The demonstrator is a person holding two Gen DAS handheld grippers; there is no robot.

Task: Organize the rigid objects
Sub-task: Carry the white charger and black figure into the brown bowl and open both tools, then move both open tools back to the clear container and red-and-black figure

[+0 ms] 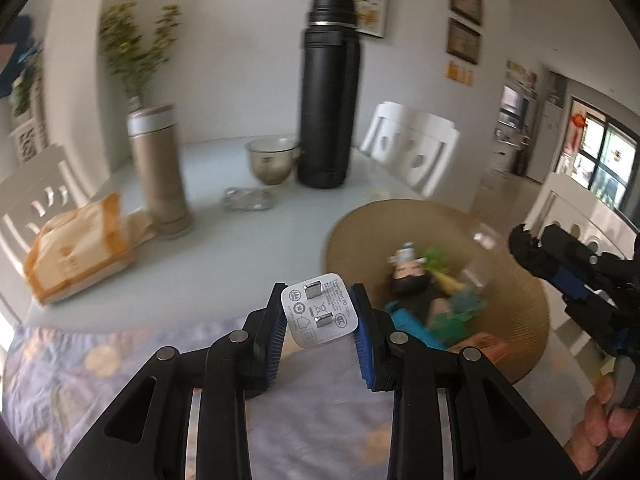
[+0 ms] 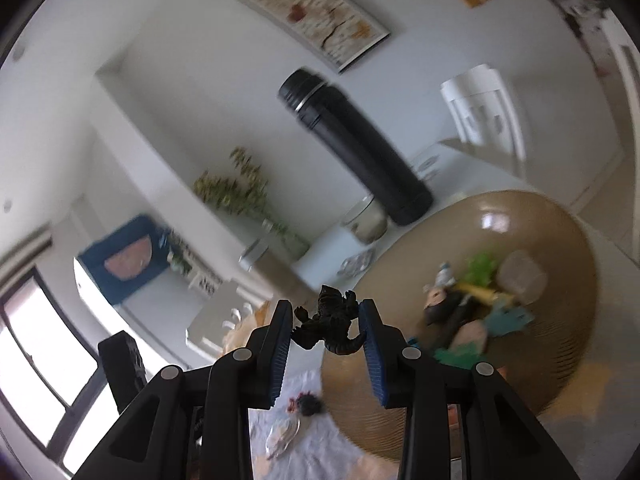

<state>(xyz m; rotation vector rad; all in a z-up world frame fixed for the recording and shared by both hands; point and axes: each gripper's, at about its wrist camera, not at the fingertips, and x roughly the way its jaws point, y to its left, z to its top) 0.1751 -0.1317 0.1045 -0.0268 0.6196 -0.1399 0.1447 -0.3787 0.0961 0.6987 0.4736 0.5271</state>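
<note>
We see the left gripper [image 1: 320,316] clamped on a white charger [image 1: 319,312], prongs facing us, held above the table edge with the tan bowl [image 1: 516,320] of toys at 3 o'clock. The right gripper [image 2: 325,326] is clamped on a small black figurine [image 2: 326,322]; the bowl [image 2: 560,344] sits at 3 o'clock
</note>
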